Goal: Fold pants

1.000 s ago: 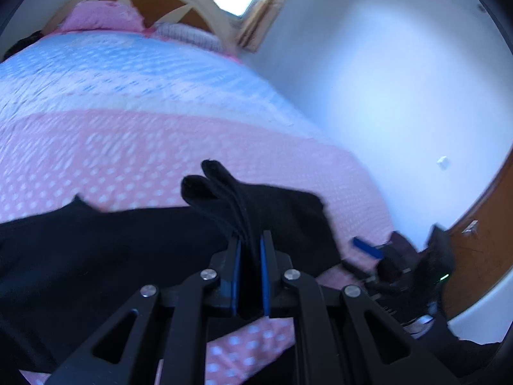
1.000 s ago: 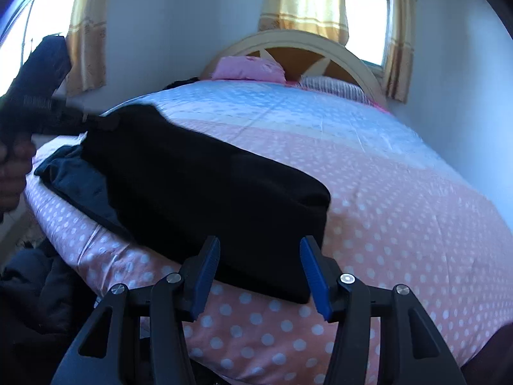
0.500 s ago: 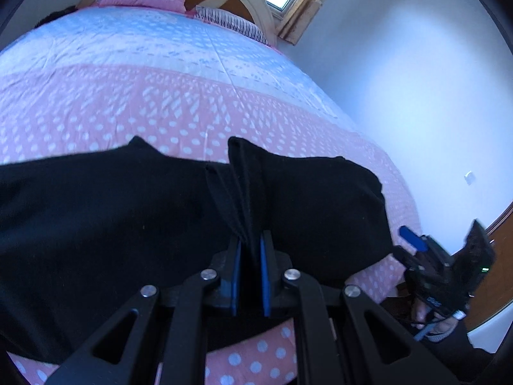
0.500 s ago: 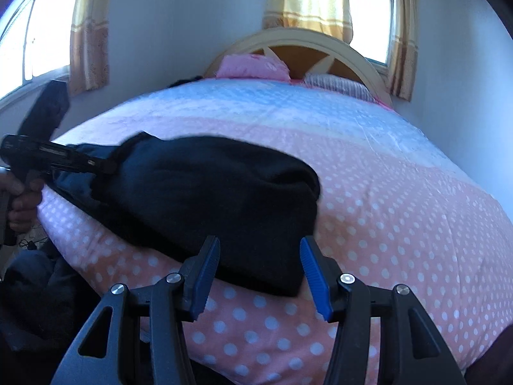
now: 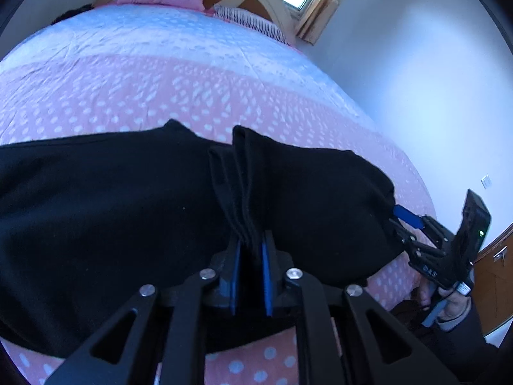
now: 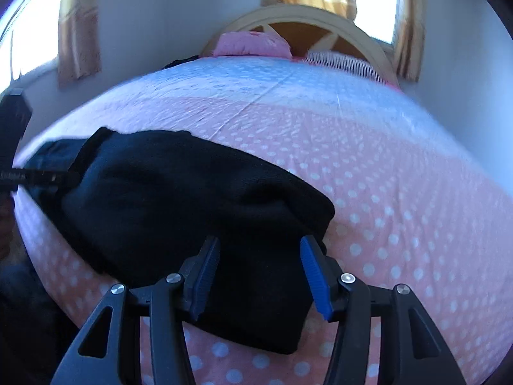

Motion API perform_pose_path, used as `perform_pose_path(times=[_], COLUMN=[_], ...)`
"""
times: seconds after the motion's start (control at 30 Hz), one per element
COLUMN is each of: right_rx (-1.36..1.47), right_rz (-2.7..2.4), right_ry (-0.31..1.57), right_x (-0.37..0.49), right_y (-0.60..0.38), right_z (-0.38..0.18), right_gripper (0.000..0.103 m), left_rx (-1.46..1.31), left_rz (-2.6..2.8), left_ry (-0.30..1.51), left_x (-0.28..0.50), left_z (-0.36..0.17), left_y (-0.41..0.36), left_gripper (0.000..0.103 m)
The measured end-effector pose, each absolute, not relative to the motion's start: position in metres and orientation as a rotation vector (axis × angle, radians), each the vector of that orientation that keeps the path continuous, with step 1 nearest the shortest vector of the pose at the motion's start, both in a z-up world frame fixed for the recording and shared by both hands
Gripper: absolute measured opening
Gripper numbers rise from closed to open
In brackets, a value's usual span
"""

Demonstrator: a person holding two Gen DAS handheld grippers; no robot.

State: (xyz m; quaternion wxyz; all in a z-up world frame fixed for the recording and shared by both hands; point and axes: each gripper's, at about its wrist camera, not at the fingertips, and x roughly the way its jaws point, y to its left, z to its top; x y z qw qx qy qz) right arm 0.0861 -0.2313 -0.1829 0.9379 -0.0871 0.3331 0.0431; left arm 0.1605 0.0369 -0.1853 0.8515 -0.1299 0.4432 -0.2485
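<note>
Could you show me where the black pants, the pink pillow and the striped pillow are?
black pants (image 6: 192,211): right wrist view, on the middle of the fabric.
pink pillow (image 6: 251,43): right wrist view, on its front face.
striped pillow (image 5: 247,22): left wrist view, on its striped top.

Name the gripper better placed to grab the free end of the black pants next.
Right. The right gripper hangs open directly over the black fabric pants at their near end, while the left gripper is already shut on a bunched fold.

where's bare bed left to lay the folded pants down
Free: the dotted pink quilt right of the black pants, and the blue band up to the pillows. Crowded: the near left edge, where the pants and both grippers sit.
</note>
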Motion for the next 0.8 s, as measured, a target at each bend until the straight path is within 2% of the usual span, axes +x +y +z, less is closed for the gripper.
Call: perform_pose_path(times=[0.2,0.37,0.5,0.63,0.8], right_rx=[-0.175,-0.173,-0.162,-0.191,-0.143], right_rz=[0.124,0.224,0.317,0.355,0.380], right_ry=[0.638,0.587,0.597,0.766,0.741], right_x=[0.080,0.093,0.107,0.133,0.129], right_y=[-0.214,-0.176,-0.148,-0.125,-0.134], right_z=[-0.157,-0.138,-0.145,-0.190,-0.180], right_gripper=[0.054,0.054,0.054,0.055,0.056], left_rx=[-0.290,-0.286,-0.280,-0.217,-0.228], left_rz=[-0.466,-0.477,-0.500,-0.428,-0.431], left_ry=[0.829,0.761,0.784,0.928,0.904], left_x=[0.160,0.155,0.159,0.175,0.166], left_z=[-0.157,-0.142,-0.151,-0.185,-0.180], left_y=[0.057,0.055,0.039,0.030,0.043], left_gripper=[0.024,0.044,0.044,0.045,0.046])
